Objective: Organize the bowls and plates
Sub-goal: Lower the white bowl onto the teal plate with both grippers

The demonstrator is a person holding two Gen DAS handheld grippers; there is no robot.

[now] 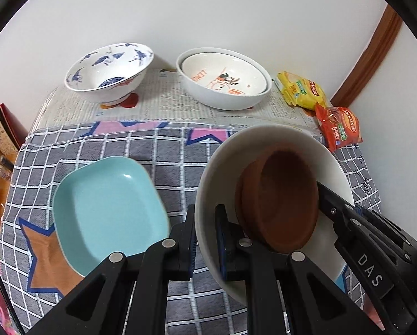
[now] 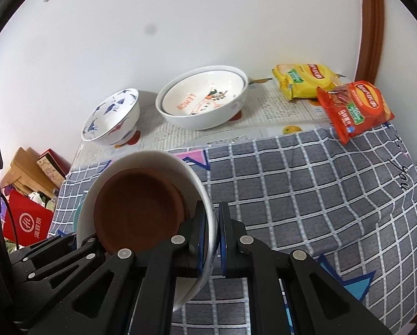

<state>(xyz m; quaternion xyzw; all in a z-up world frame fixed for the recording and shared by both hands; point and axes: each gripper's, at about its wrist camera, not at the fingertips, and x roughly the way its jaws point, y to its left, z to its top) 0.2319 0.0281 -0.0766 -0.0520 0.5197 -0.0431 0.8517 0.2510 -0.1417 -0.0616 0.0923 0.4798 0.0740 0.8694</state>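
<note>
A white bowl (image 1: 217, 184) with a brown bowl (image 1: 284, 195) nested inside it is held tilted above the checked cloth. My left gripper (image 1: 205, 237) is shut on the white bowl's left rim. My right gripper (image 2: 211, 234) is shut on the opposite rim of the white bowl (image 2: 191, 176); the brown bowl (image 2: 138, 209) shows inside. The right gripper also shows in the left wrist view (image 1: 345, 217). A light blue square plate (image 1: 108, 212) lies on the cloth to the left. A blue-patterned bowl (image 1: 110, 72) and a white lemon-print bowl stack (image 1: 225, 81) stand on newspaper at the back.
Yellow (image 2: 303, 81) and red (image 2: 356, 109) snack packets lie at the back right by the wall. Red and cardboard boxes (image 2: 30, 195) sit off the table's left side. A wooden door frame (image 2: 370, 22) rises at the right corner.
</note>
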